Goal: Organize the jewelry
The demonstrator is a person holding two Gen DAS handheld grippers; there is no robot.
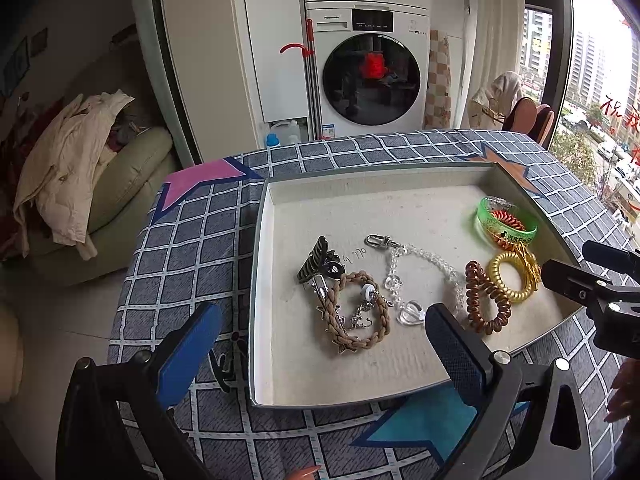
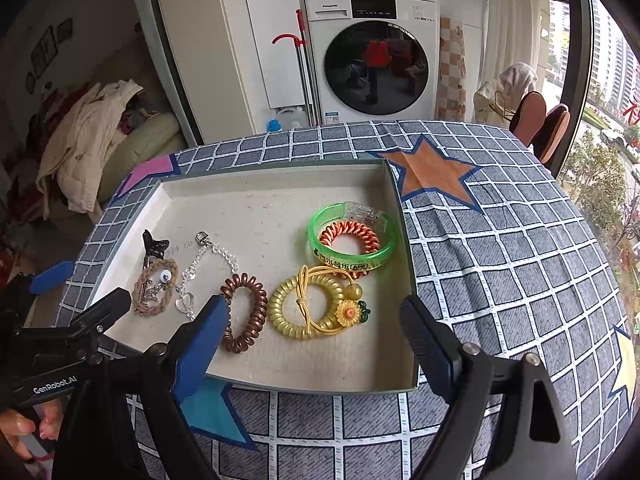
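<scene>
A shallow beige tray (image 1: 360, 204) (image 2: 260, 192) sits on the checked tablecloth and holds the jewelry. At its left lie a dark hair claw (image 1: 316, 258) (image 2: 152, 246), a braided tan bracelet (image 1: 360, 312) (image 2: 154, 286) and a clear crystal chain (image 1: 424, 264) (image 2: 208, 264). At its right lie a brown coil tie (image 1: 486, 298) (image 2: 246, 312), a gold coil tie (image 1: 514, 276) (image 2: 306, 306) with a flower charm (image 2: 348, 312), and a green bangle (image 1: 506, 224) (image 2: 352, 240) around an orange coil tie (image 2: 348, 236). My left gripper (image 1: 320, 344) is open and empty over the tray's near left. My right gripper (image 2: 312, 340) is open and empty over the near right.
The tablecloth (image 2: 500, 240) carries coloured stars. A washing machine (image 1: 368, 68) and a red-handled mop (image 1: 306, 52) stand behind the table. A sofa with clothes (image 1: 80, 168) is at the left. Chairs (image 2: 544, 124) and a window are at the right.
</scene>
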